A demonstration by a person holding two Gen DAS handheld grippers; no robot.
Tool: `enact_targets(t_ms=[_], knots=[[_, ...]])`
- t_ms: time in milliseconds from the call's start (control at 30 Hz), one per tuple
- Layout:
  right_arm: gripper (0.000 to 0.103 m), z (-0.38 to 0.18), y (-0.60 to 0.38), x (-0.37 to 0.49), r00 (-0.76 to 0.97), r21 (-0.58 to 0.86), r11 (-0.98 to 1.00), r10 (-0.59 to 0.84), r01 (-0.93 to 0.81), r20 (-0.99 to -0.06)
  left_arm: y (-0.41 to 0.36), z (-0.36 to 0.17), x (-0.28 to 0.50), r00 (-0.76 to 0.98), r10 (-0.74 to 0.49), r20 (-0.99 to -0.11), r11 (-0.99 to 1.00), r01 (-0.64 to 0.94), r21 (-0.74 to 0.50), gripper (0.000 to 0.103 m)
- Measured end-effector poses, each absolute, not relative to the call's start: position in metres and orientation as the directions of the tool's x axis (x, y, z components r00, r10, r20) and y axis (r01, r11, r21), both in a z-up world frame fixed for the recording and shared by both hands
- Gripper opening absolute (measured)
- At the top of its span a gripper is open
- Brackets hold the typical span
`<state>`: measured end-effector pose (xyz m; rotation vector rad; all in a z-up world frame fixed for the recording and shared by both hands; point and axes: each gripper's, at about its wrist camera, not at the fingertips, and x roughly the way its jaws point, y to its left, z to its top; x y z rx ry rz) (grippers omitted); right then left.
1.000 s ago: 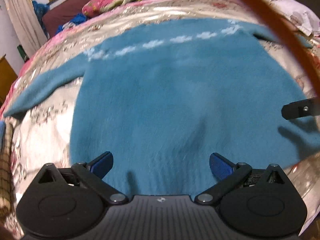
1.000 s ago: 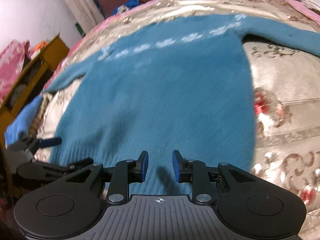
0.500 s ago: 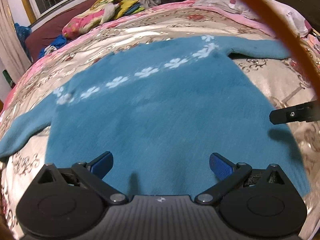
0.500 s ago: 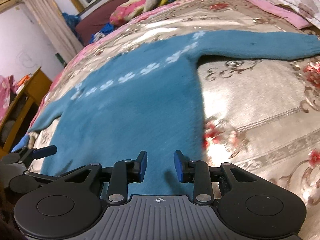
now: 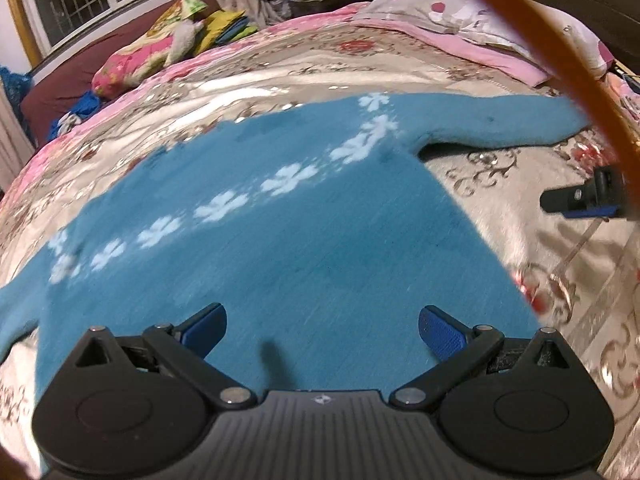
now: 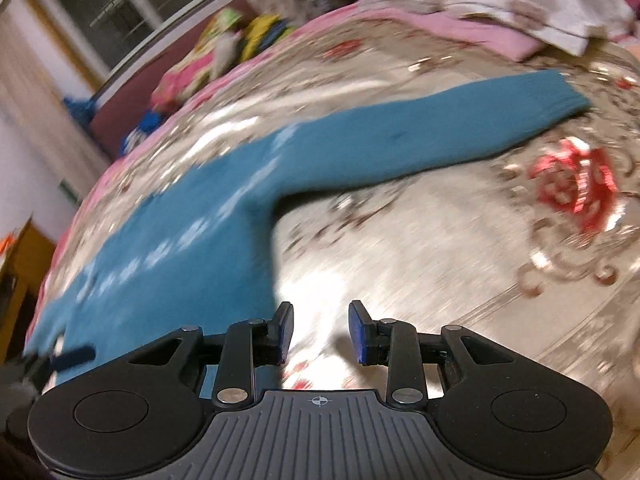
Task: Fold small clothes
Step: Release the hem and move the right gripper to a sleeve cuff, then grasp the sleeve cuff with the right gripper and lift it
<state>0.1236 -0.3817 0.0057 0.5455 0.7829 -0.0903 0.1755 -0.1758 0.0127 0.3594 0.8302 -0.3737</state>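
A small teal sweater (image 5: 304,240) with a row of white flowers lies flat on the bed, both sleeves spread out. My left gripper (image 5: 322,330) hovers over its lower hem, jaws wide open and empty. In the right wrist view the sweater (image 6: 192,248) fills the left half and its right sleeve (image 6: 432,136) stretches to the upper right. My right gripper (image 6: 320,332) hangs over bare bedspread just right of the sweater's side edge, jaws a small gap apart with nothing between them. Its fingertip (image 5: 580,200) shows at the right edge of the left wrist view.
A shiny floral bedspread (image 6: 460,248) covers the bed. A pink-edged pillow (image 5: 460,12) lies at the head, and a heap of bright clothes (image 5: 168,48) sits beyond the far side. An orange cable (image 5: 568,60) crosses the left wrist view. A wooden cabinet (image 6: 16,264) stands at far left.
Both grippers have slid right along the sweater's hem. The right gripper has left the sweater body and now sits over bare bedspread, its jaws slightly wider. The right sleeve has come into view.
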Motion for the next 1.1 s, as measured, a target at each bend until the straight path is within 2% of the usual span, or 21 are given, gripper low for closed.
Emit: enact_targets(t_ms=[133, 633, 1100], knots=[[0.035, 0.005, -0.413, 0.134, 0.734, 0.441, 0.829, 0.057, 0.343, -0.677, -0.196, 0.012, 0.189, 0.62, -0.195, -0.76, 0.866, 0.473, 0.163, 0.103], [0.037, -0.026, -0.528, 0.155, 0.762, 0.577, 0.601, -0.087, 0.554, -0.641, -0.229, -0.003, 0.211, 0.617, -0.214, -0.758, 0.837, 0.516, 0.183, 0.103], [0.035, -0.051, -0.582, 0.158, 0.822, 0.732, 0.395, -0.128, 0.555, -0.555, -0.232, -0.012, 0.219, 0.603, -0.22, -0.767, 0.847, 0.508, 0.156, 0.103]])
